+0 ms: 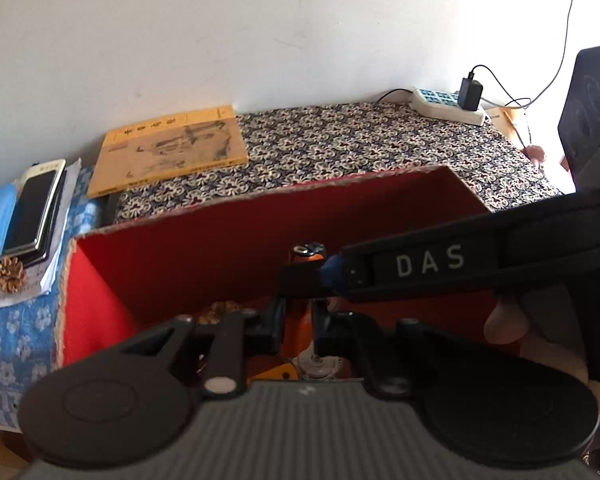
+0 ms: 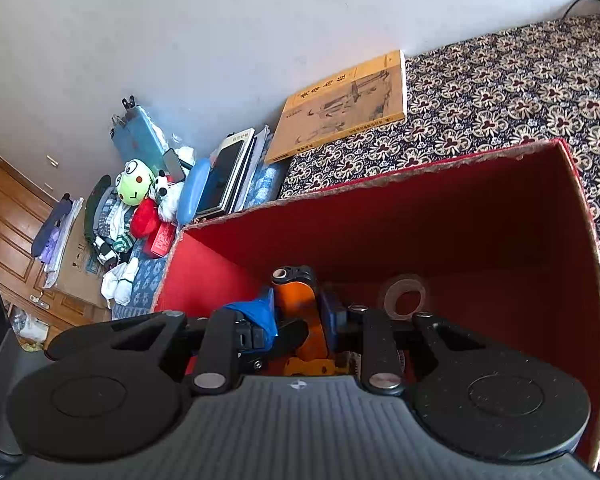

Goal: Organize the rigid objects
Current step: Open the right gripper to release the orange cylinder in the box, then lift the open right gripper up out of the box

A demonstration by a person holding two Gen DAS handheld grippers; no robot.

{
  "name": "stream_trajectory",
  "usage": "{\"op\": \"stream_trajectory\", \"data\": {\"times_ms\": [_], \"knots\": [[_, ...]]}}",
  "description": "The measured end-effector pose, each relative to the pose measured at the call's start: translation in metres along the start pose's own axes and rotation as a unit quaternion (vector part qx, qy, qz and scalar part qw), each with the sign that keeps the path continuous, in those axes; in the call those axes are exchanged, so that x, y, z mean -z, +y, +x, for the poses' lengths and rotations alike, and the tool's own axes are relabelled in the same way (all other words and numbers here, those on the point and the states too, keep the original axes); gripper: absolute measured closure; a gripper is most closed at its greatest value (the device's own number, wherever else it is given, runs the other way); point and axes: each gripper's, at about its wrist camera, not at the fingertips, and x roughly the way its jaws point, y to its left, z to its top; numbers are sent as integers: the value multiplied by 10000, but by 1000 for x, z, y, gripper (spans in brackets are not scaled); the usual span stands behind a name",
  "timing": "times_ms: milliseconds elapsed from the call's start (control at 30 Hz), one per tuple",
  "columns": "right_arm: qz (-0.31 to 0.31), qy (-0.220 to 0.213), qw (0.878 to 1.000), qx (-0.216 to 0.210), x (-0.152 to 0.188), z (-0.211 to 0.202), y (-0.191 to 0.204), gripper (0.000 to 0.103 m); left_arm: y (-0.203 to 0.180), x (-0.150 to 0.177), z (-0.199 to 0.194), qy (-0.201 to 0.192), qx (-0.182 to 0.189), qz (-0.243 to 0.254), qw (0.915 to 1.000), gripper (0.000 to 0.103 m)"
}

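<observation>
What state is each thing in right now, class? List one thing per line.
Red box: open-topped, holding items.
Orange tool: upright inside the box, between both grippers.
Tape roll: leaning on the box's back wall.
Left gripper: shut on the orange tool.
Right gripper: closed around the orange tool.
Yellow book: closed, lying flat.
Charger: plugged into the power strip.

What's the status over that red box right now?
Both grippers shut on orange tool inside red box. Tape roll lies beside it. Nothing blocking.
</observation>
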Motion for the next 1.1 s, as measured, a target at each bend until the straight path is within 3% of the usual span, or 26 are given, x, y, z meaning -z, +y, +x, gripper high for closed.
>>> {"op": "stream_trajectory", "data": {"times_ms": [367, 500, 567, 733, 767, 833, 967, 1033, 1100], "knots": [[-80, -133, 9995, 275, 0, 2, 1, 91, -2, -2, 12, 143, -130, -78, 9998, 98], [212, -334, 9988, 273, -1, -3, -10, 91, -3, 0, 19, 294, -268, -131, 9991, 97], [315, -412, 9983, 258, -1, -5, -13, 91, -3, 0, 17, 250, -369, -155, 9989, 91], [269, -619, 9968, 436, 3, -12, -9, 91, -2, 1, 14, 304, -644, -241, 9972, 89], [262, -636, 9963, 512, 4, -13, -8, 91, -2, 1, 13, 322, -714, -254, 9966, 87], [225, -695, 9950, 679, 7, -17, -6, 90, -2, 2, 8, 359, -862, -283, 9952, 70], [297, -758, 9931, 838, 16, -30, -5, 90, -4, 4, -9, 233, -1031, -308, 9939, 63], [309, -795, 9920, 927, 20, -38, -3, 90, -7, 5, -18, 162, -1149, -278, 9929, 52], [242, -865, 9906, 1032, 25, -48, 2, 90, -11, 5, -27, 109, -1238, -276, 9919, 49]]}}
